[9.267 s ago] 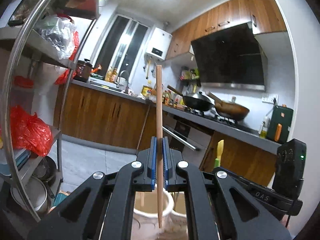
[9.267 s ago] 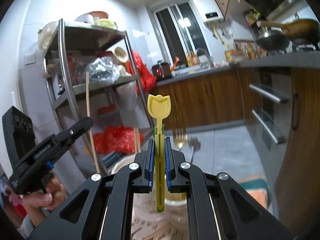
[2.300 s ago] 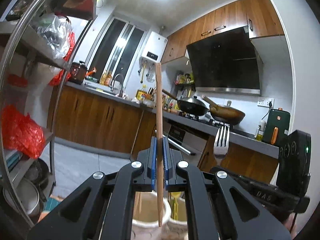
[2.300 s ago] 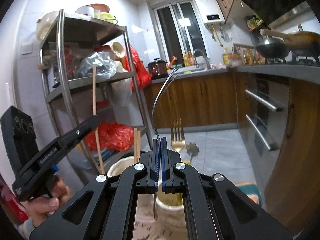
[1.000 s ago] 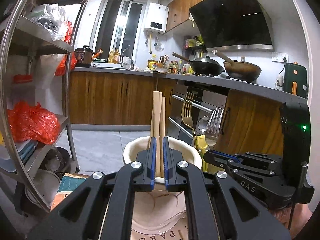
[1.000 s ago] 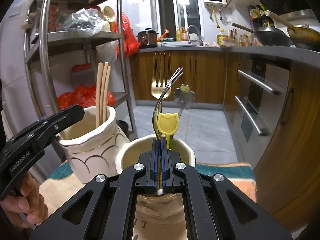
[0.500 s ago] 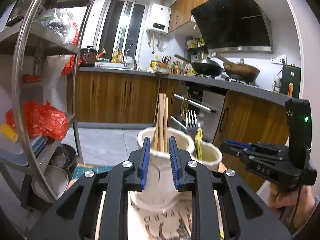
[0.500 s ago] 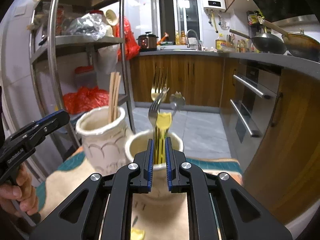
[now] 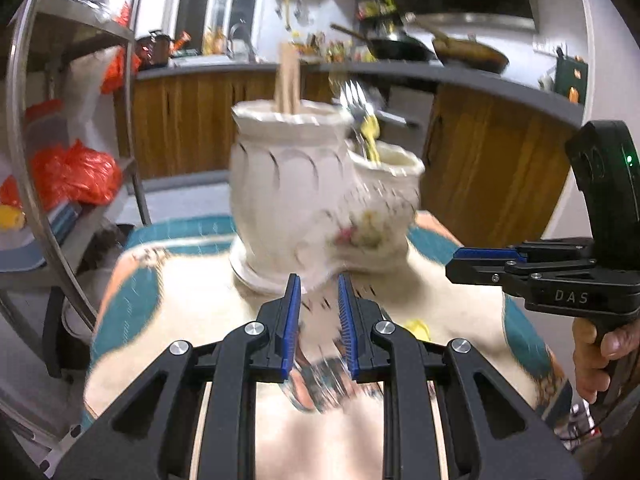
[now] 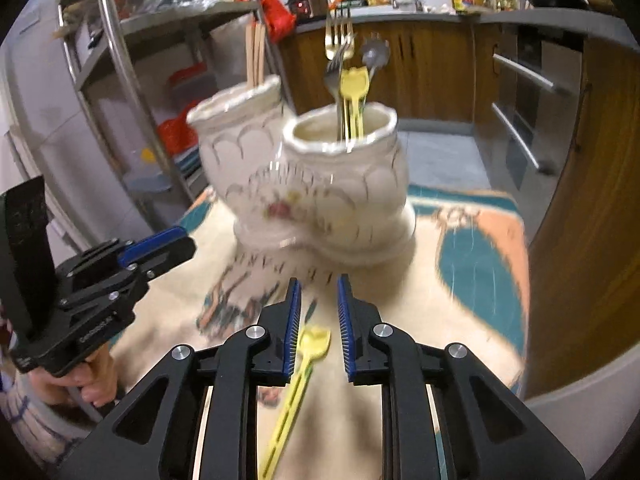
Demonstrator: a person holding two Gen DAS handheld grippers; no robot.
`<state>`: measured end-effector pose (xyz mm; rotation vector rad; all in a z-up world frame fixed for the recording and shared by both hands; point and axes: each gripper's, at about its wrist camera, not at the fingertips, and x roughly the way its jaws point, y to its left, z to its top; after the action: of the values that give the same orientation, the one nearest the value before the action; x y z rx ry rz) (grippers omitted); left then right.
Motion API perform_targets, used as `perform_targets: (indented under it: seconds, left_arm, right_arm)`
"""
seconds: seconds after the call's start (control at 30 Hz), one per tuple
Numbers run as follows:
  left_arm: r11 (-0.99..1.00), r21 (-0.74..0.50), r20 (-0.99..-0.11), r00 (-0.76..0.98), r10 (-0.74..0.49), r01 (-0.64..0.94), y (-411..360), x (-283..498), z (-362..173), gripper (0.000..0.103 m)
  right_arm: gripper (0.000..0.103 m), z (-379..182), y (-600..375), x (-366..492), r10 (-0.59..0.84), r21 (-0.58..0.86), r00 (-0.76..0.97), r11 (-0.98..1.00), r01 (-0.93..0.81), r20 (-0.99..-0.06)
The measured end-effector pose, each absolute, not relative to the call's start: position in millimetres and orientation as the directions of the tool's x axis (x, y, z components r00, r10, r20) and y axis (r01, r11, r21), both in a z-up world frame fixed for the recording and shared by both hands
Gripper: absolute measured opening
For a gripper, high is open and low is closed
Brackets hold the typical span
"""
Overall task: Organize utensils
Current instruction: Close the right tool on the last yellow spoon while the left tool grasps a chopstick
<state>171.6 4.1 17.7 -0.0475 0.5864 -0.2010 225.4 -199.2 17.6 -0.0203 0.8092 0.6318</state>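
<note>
Two cream ceramic jars stand side by side on a patterned cloth. The taller jar holds wooden chopsticks. The shorter jar holds forks and a yellow tulip-headed pick. My left gripper is open and empty, short of the taller jar. My right gripper has its jaws opening with nothing between them; it hangs over a second yellow tulip pick lying on the cloth.
The cloth is cream with teal and orange patches; its table edge drops off at the right. A steel rack with red bags stands at the left. Wooden kitchen cabinets lie beyond. A hand holds the right gripper's handle.
Both grippers let go of their utensils, the chopstick in the taller jar and the fork in the shorter one. Their jaws opened, and both drew back and tilted down towards the cloth.
</note>
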Motion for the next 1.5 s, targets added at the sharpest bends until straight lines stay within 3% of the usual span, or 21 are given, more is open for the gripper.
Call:
perform_targets:
  seconds: [0.37,0.63,0.77,0.93,1.2,1.5]
  left_arm:
    - [0.964,-0.111,-0.648,0.717,-0.255,0.242,-19.7,167.7,-11.2,0.019]
    - [0.952,-0.080,-0.699,0.664,-0.264,0.295,-37.4,170.5,-27.5,0.019]
    - [0.950,-0.051,-0.737,0.631,-0.243,0.307,-45.6,176.4,-35.8,0.019]
    - [0.948,-0.028,-0.782,0.584,-0.218,0.316,-53.1,183.2,-34.4,0.019]
    - [0.925,0.012,-0.856,0.483,-0.186,0.379,-55.9,195.7,-28.8,0.004]
    - [0.907,-0.077,-0.919,0.323,-0.225,0.414,-37.9,208.1,-29.1,0.004]
  right_arm:
    - [0.023,-13.7,-190.7,202.0,0.520,0.244,0.390,0.784,-0.570,-0.759]
    - [0.023,-29.0,-176.6,193.9,0.464,0.185,0.352,0.779,-0.599,-0.813]
    - [0.015,-28.2,-177.6,194.6,0.420,0.132,0.365,0.786,-0.604,-0.831]
    - [0.014,-24.6,-180.0,199.9,0.337,0.060,0.349,0.789,-0.612,-0.874]
    - [0.014,-20.5,-185.2,210.8,0.201,-0.020,0.258,0.752,-0.659,-0.945]
    - [0.014,-20.8,-174.0,226.4,0.092,-0.032,0.139,0.715,-0.698,-0.986]
